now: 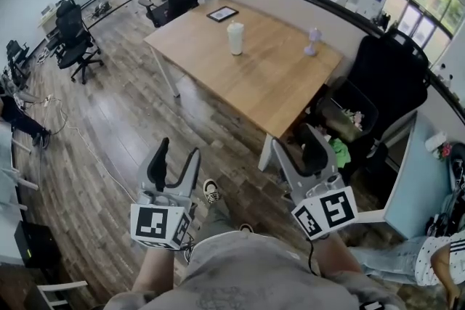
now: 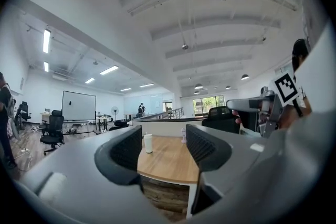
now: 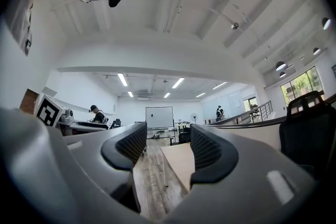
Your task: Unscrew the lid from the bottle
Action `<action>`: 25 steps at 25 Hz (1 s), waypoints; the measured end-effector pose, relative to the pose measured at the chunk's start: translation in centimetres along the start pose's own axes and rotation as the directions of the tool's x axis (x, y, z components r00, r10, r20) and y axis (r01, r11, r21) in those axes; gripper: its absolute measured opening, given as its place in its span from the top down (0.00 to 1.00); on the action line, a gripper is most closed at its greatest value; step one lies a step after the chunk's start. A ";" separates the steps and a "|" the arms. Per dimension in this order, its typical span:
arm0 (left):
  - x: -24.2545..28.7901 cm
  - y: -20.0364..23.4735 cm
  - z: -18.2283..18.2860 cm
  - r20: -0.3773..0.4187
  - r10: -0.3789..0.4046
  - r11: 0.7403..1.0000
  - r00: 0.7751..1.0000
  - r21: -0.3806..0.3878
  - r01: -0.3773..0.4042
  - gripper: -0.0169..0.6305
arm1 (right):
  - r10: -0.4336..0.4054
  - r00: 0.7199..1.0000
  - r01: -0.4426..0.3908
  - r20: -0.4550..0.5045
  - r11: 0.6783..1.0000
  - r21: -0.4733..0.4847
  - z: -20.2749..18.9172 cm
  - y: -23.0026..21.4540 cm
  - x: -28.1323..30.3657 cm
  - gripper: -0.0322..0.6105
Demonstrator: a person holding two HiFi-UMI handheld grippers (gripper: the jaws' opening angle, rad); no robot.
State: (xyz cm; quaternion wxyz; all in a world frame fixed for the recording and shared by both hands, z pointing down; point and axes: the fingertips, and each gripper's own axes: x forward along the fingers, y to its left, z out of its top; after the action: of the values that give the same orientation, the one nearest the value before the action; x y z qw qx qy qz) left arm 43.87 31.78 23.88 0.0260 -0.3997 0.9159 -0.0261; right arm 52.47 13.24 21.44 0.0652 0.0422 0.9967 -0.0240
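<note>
Head view: bottle (image 1: 235,38) stands upright on table (image 1: 276,94), toward its far-left part, lid (image 1: 235,25) on. L gripper (image 1: 178,156) & R gripper (image 1: 298,149) both well short of table, over floor. Jaws of each partly apart, nothing btwn them.

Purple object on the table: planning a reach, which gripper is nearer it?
Right. The right gripper hovers short of the purple object, by the table's near corner; the left gripper is farther left, over the floor.

table (image 1: 283,87): light wood, smooth matt; floor (image 1: 116,127): dark wood planks; left gripper (image 1: 179,151): matt grey plastic
</note>
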 end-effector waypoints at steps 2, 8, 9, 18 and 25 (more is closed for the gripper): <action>0.8 0.8 -0.2 -0.003 -0.006 1.000 1.000 -0.002 0.006 0.58 | -0.004 1.000 0.004 -0.010 1.000 -0.001 -0.4 -0.4 1.1 0.57; 4.1 4.3 -1.0 -0.024 -0.001 1.000 1.000 -0.016 0.001 0.58 | -0.011 0.999 0.012 -0.039 1.000 0.006 -1.8 -1.4 5.7 0.56; 4.8 4.8 -1.3 -0.029 -0.004 1.000 1.000 -0.017 0.004 0.58 | -0.014 0.999 0.015 -0.042 1.000 0.008 -2.2 -1.6 6.6 0.56; 12.6 13.2 -2.0 -0.049 -0.038 0.999 0.998 -0.025 0.036 0.58 | -0.037 0.991 0.041 -0.126 0.999 0.027 -6.0 -2.8 17.9 0.53; 19.8 21.9 -2.2 -0.059 -0.069 0.998 0.996 -0.016 0.068 0.58 | -0.099 0.978 0.111 -0.185 0.992 0.056 -8.8 -4.2 28.5 0.50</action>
State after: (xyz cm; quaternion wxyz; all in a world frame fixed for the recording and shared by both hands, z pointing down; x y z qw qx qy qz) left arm 14.27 32.24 24.02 -0.0051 -0.4303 0.9021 -0.0325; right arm 22.80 11.86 26.58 -0.0286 -0.0064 0.9980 -0.0564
